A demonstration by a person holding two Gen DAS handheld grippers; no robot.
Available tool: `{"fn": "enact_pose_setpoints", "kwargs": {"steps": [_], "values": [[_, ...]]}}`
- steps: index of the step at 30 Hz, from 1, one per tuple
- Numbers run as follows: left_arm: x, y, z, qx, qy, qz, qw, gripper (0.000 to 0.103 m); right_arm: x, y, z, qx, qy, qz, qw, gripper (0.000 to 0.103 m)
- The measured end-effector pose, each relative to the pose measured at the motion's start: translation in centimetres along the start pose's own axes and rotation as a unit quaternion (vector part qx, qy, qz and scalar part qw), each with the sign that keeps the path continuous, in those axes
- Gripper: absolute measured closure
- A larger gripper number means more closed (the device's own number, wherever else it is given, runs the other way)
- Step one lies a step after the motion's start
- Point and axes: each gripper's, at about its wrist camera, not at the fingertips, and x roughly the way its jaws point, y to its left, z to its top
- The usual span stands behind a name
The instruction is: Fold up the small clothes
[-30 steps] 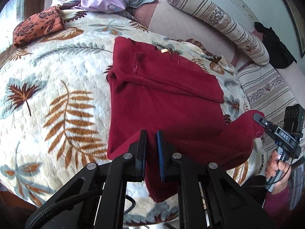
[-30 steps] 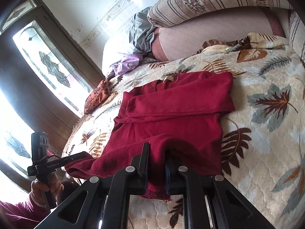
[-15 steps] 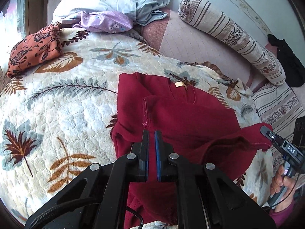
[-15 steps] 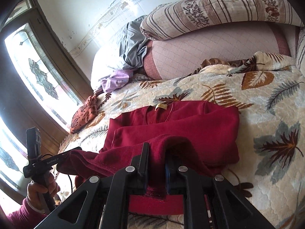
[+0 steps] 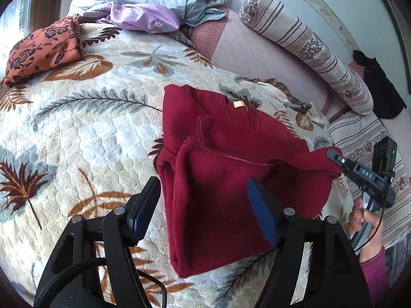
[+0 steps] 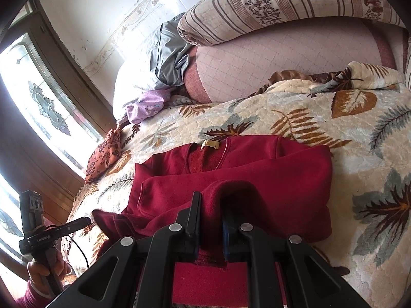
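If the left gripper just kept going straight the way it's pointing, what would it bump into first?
Most likely the red sweater: its folded lower part lies right ahead between the open fingers of the left gripper, whose jaws have just been opening. The leaf-patterned blanket lies underneath; depth is hard to judge.

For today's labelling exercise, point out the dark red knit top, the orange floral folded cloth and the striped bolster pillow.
Dark red knit top [image 5: 226,195]: left wrist view, folded-over body panel.
Orange floral folded cloth [image 5: 43,48]: left wrist view, top face.
Striped bolster pillow [image 5: 305,48]: left wrist view, middle of roll.

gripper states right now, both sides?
Left gripper: open, jaws have just been opening; red sweater lies between them, unpinched.
Right gripper: closed on the red sweater's hem.
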Motion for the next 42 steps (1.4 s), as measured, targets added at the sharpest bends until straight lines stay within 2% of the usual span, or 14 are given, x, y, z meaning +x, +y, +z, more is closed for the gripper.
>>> {"fn": "enact_pose_setpoints", "kwargs": {"steps": [3, 6, 11, 18, 20, 21, 22, 23, 24, 35, 37, 40, 42], "values": [[1.2, 0.1, -0.7, 0.021, 0.016, 0.021, 0.9994, 0.033, 0.1, -0.3, 0.2, 0.002, 0.0, -0.002, 1.0, 0.091], [2.9, 0.5, -0.8, 0.02, 0.03, 0.017, 0.9992, 0.033, 0.1, -0.3, 0.3, 0.001, 0.001, -0.001, 1.0, 0.091], [5.4, 0.1, 0.4, 0.035, 0.026, 0.027, 0.9987, 0.033, 0.2, -0.2, 0.1, -0.003, 0.004, -0.002, 1.0, 0.091], [9.1, 0.1, 2.1, 0.062, 0.04, 0.039, 0.9965, 0.033, 0.4, -0.4, 0.0, 0.0, 0.008, -0.001, 1.0, 0.091], [9.3, 0.1, 2.3, 0.069, 0.035, 0.051, 0.9957, 0.053, 0.5, -0.4, 0.0, 0.001, 0.009, 0.0, 1.0, 0.091], [9.3, 0.2, 2.5, 0.07, 0.035, 0.056, 0.9953, 0.06, 0.5, -0.5, -0.1, 0.002, 0.01, -0.001, 1.0, 0.091], [9.1, 0.2, 2.6, 0.069, 0.033, 0.058, 0.9953, 0.071, 0.5, -0.6, -0.1, 0.003, 0.011, 0.0, 1.0, 0.091], [8.8, 0.3, 2.8, 0.068, 0.029, 0.059, 0.9955, 0.087, 0.5, -0.6, -0.1, 0.004, 0.011, 0.0, 1.0, 0.091], [8.5, 0.4, 3.0, 0.067, 0.028, 0.058, 0.9957, 0.092, 0.4, -0.6, -0.1, 0.004, 0.011, 0.001, 1.0, 0.091], [6.2, -0.4, 4.1, 0.079, 0.003, 0.054, 0.9954, 0.096, -0.8, -0.2, 0.1, -0.002, -0.003, 0.003, 1.0, 0.091], [6.4, -0.4, 4.1, 0.08, 0.011, 0.046, 0.9957, 0.096, -1.1, -0.2, 0.2, 0.0, -0.006, 0.005, 1.0, 0.091], [7.7, 0.0, 3.8, 0.064, 0.05, 0.031, 0.9963, 0.095, -1.3, -0.1, 0.1, -0.002, -0.006, 0.006, 1.0, 0.091], [8.4, -0.1, 3.3, 0.072, 0.061, 0.04, 0.9947, 0.095, -1.3, -0.1, -0.1, -0.002, -0.004, 0.006, 1.0, 0.091]]}}
